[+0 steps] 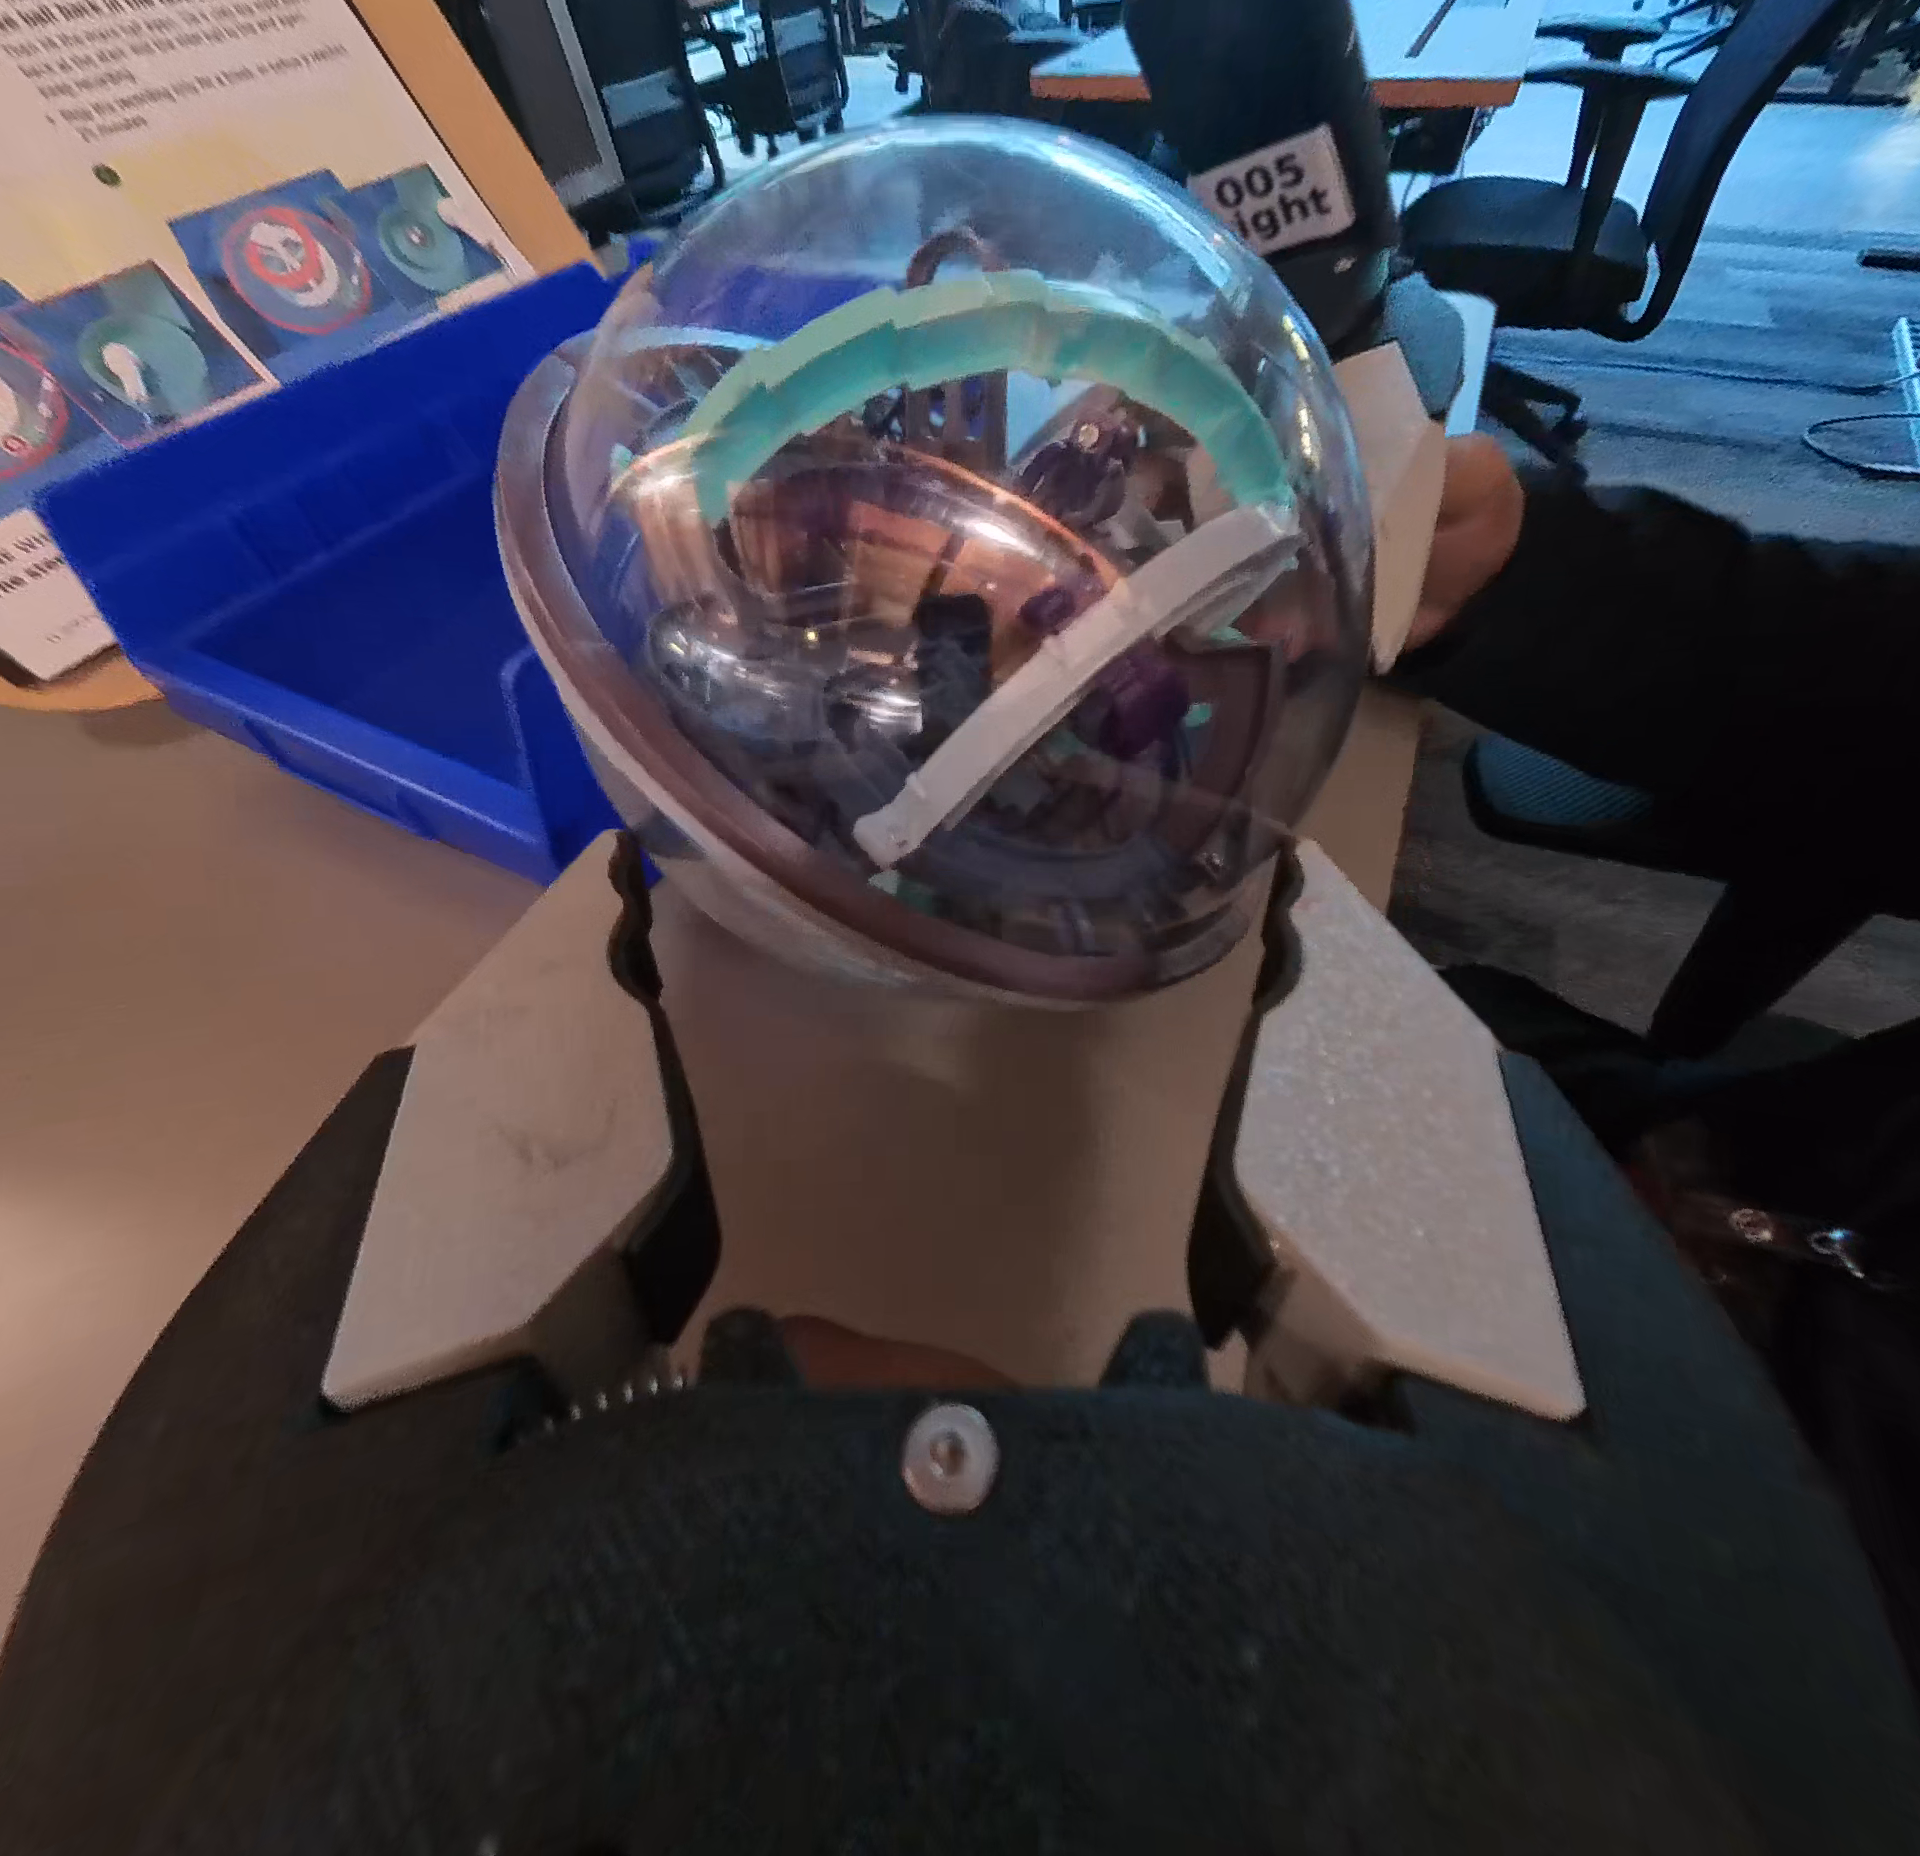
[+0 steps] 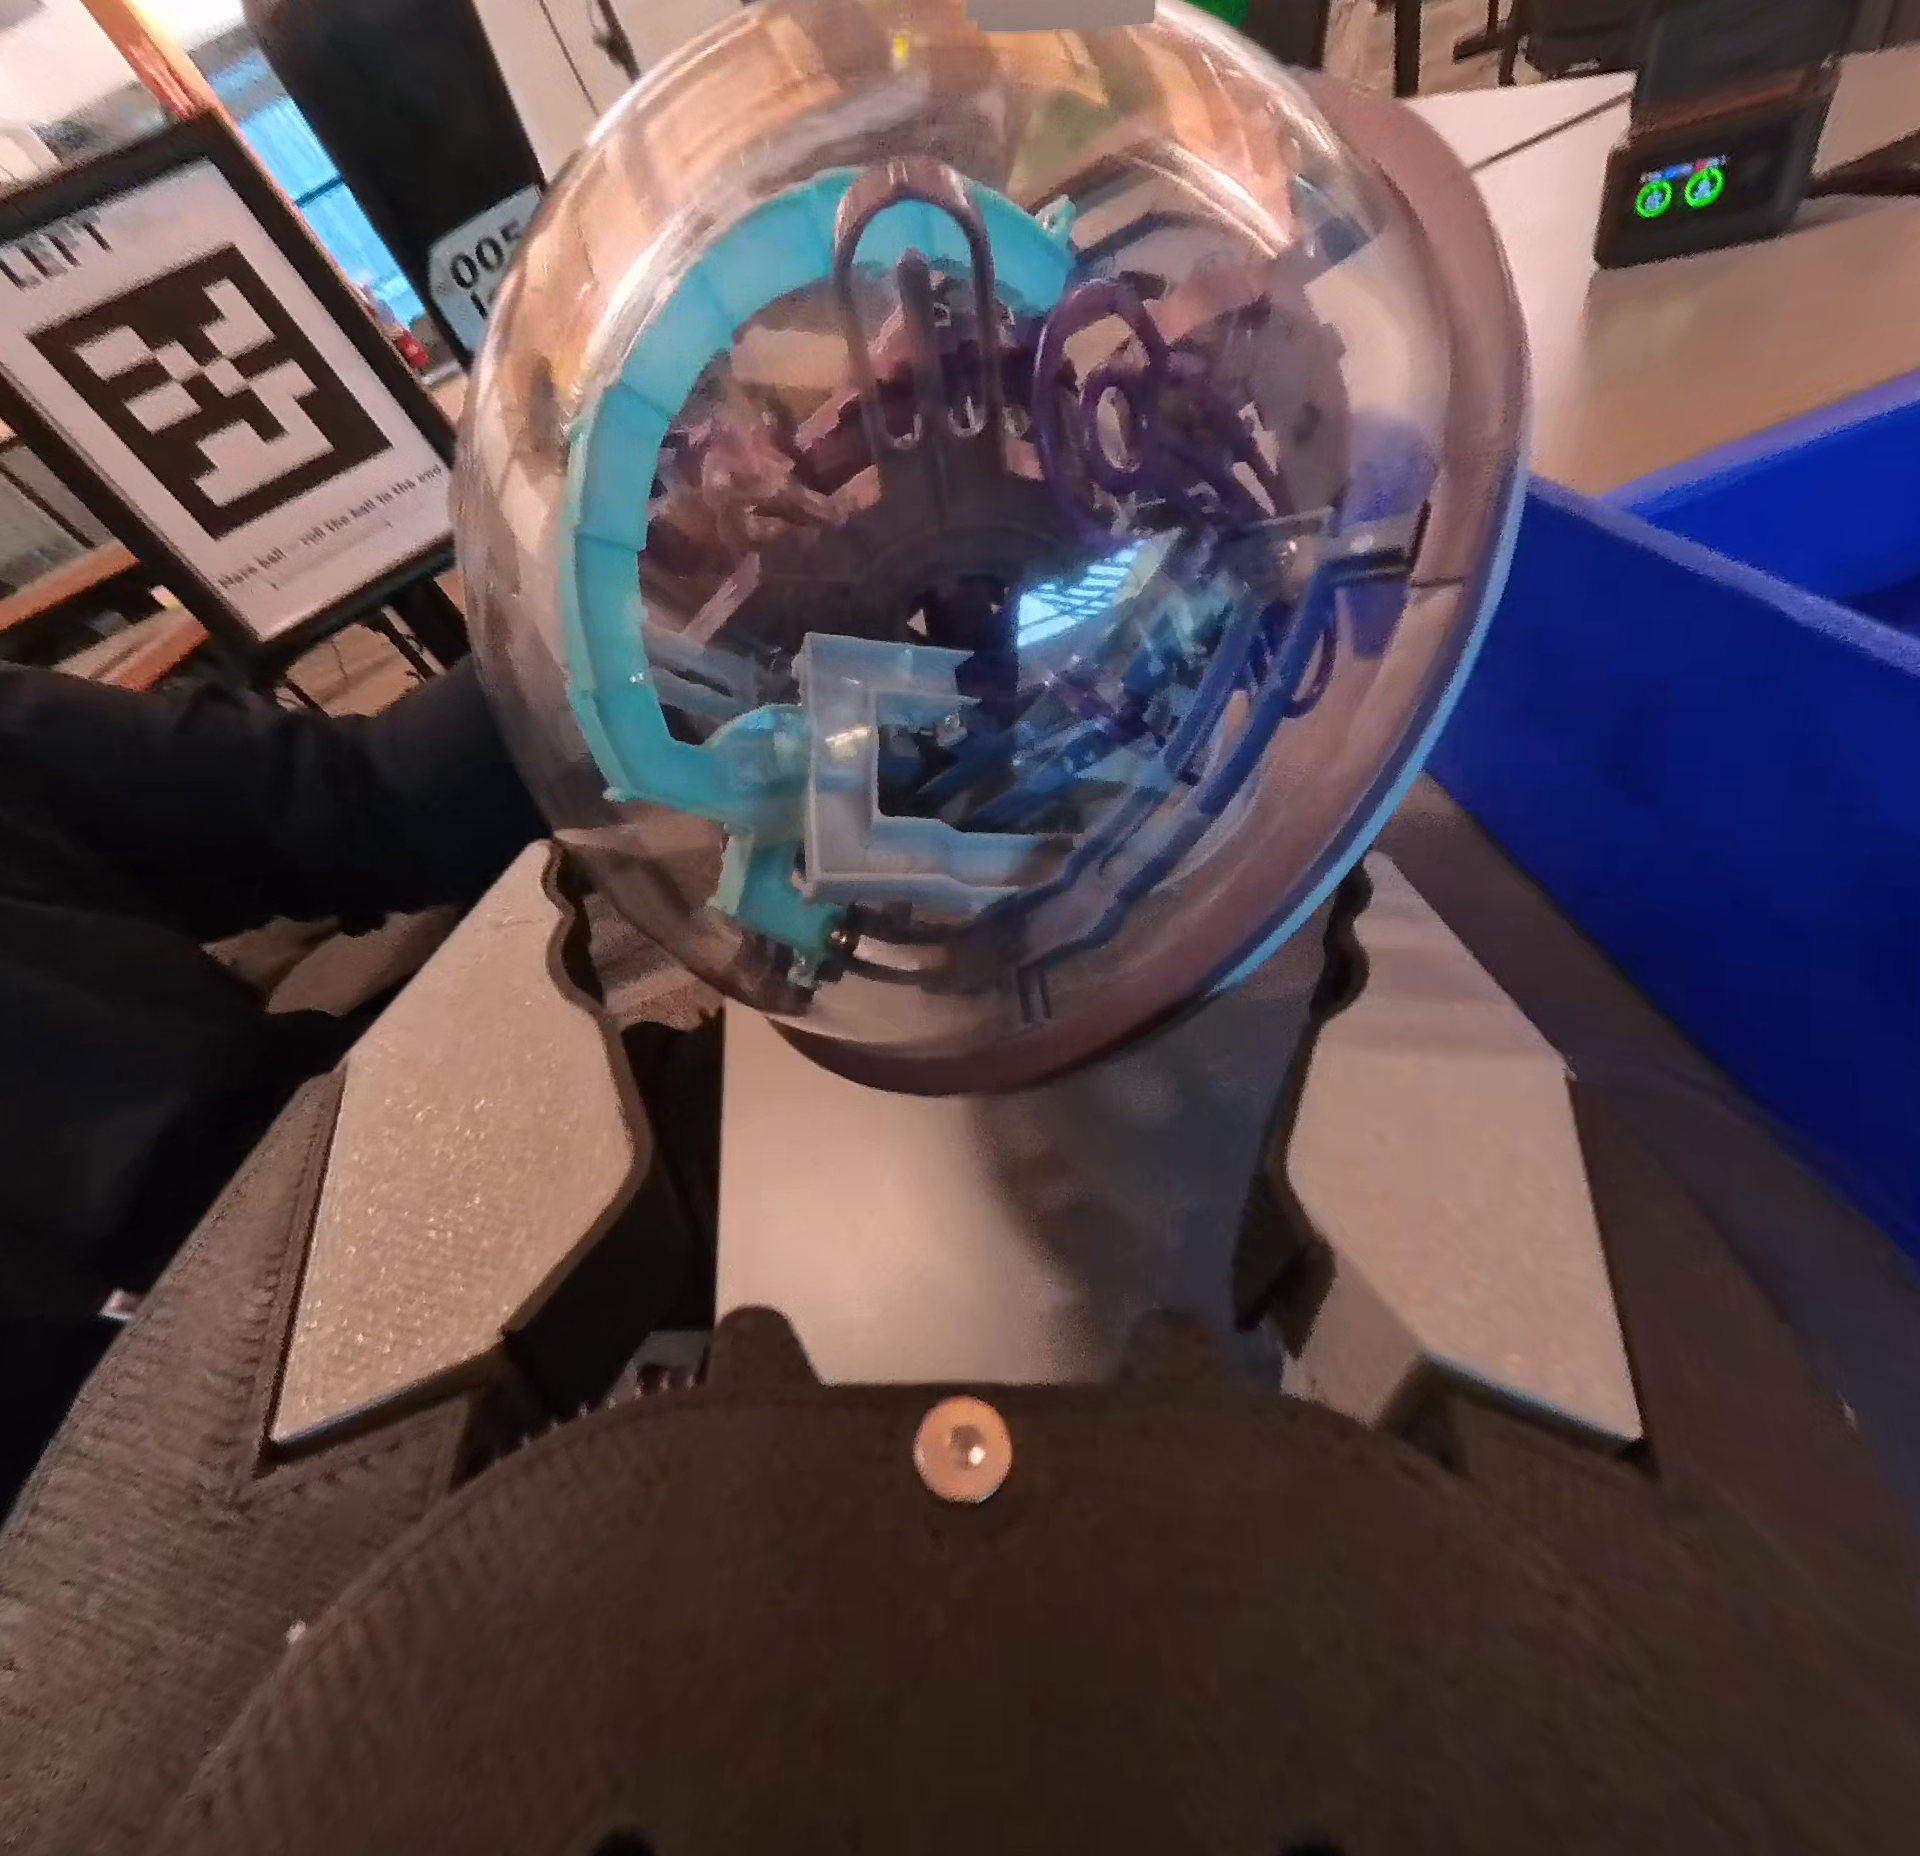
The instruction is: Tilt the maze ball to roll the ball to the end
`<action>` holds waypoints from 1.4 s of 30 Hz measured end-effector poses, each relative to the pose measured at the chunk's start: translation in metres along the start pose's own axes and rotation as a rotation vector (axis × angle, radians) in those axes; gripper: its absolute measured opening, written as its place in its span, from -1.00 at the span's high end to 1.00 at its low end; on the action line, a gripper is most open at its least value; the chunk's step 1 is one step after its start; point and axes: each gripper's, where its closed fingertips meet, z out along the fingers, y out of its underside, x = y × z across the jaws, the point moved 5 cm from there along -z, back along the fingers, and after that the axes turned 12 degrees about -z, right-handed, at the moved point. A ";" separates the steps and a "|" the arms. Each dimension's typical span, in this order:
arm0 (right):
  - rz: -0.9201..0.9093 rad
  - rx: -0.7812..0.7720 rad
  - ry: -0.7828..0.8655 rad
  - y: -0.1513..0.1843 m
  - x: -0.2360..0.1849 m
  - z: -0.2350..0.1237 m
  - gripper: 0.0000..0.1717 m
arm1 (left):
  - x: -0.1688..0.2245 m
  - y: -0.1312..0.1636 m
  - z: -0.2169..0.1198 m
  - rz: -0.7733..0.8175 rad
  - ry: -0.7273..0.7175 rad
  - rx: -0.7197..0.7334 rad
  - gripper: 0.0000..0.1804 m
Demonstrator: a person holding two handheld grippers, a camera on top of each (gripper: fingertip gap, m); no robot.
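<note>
Currently the clear plastic maze ball [image 1: 925,559], a rigid sphere with teal, white and purple tracks inside, sits off the table, clamped between both grippers. The left gripper [image 1: 951,871] and right gripper [image 2: 956,923] each press spread fingers against its lower curve. Judged light, hard and slippery; grip near the equatorial seam.

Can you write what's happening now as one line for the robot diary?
maze ball: lifted, tilted | left gripper: jaws against ball | right gripper: jaws against ball | blue bin: beside ball | small ball: not spotted
</note>
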 end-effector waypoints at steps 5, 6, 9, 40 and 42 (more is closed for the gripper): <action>0.048 0.072 -0.041 -0.011 -0.008 0.003 -0.59 | 0.007 -0.016 -0.014 0.002 0.005 0.064 -0.28; 0.060 0.083 -0.048 -0.012 -0.009 0.004 -0.59 | 0.008 -0.017 -0.016 -0.003 0.005 0.065 -0.28; 0.082 0.116 -0.060 -0.013 -0.011 0.006 -0.59 | 0.009 -0.021 -0.020 -0.004 0.007 0.079 -0.28; 0.118 0.121 -0.018 -0.002 -0.006 0.020 -0.58 | -0.009 -0.010 -0.022 -0.009 0.047 0.072 -0.26; 0.145 0.126 -0.046 -0.002 -0.006 0.021 -0.57 | -0.008 -0.013 -0.023 -0.016 0.049 0.089 -0.26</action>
